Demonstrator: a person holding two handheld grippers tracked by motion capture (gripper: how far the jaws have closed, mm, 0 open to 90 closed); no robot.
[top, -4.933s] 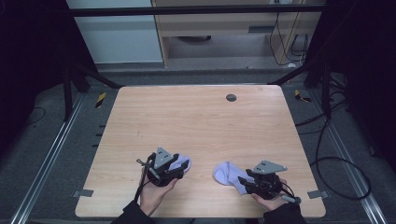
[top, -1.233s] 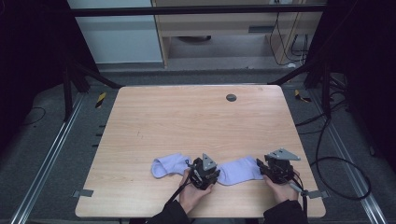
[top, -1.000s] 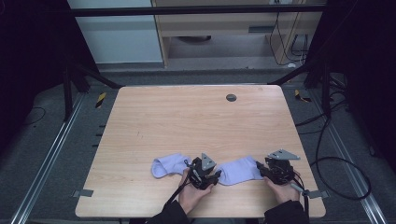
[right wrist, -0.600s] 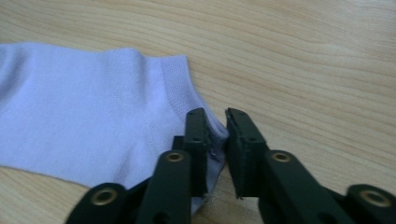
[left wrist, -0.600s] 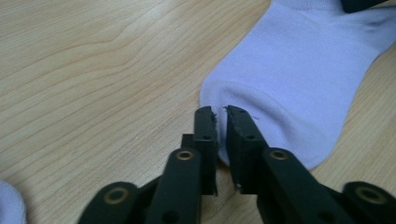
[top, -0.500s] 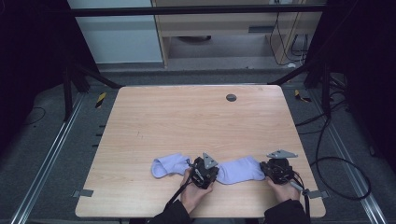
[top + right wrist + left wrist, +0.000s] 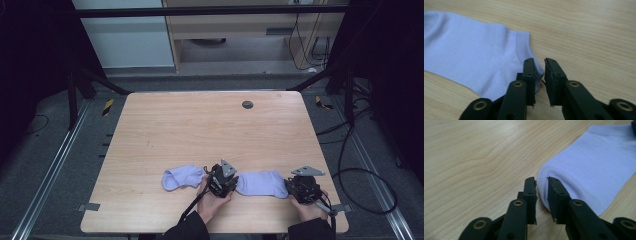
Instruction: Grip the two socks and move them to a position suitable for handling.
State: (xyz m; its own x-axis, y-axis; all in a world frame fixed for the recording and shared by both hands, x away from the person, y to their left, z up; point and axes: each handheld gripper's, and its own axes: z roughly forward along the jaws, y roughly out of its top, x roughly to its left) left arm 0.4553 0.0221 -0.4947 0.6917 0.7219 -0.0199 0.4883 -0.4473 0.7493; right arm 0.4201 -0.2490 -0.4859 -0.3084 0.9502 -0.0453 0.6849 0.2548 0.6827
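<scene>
Two pale lilac socks lie on the wooden table (image 7: 200, 135) near its front edge. In the high view the right-hand sock (image 7: 262, 183) stretches flat between the two grippers, at about five o'clock from the table's centre; the left-hand sock (image 7: 182, 177) lies at roughly seven o'clock, its near end just beside the left gripper (image 7: 222, 180).

The left gripper sits at the nine o'clock end of the right-hand sock, held by the person's left hand (image 7: 212, 202). In the left gripper view (image 7: 541, 192) its jaws stand a narrow gap apart, having just been opening — the rounded end of the sock (image 7: 594, 170) lies against the right jaw and partly behind it, and bare wood shows in the gap. The pads do not press on the cloth.

The right gripper (image 7: 302, 187) rests at the three o'clock end of the same sock, in the person's right hand (image 7: 307, 210). In the right gripper view (image 7: 539, 72) its jaws have likewise just been opening and stand slightly apart; the cuffed end of the sock (image 7: 474, 55) reaches the left jaw at about ten o'clock from the tips, its corner tucked behind that jaw. Nothing is clamped.

A small dark round disc (image 7: 247, 104) sits in the table at twelve o'clock, well apart from the socks — near the far edge.
</scene>
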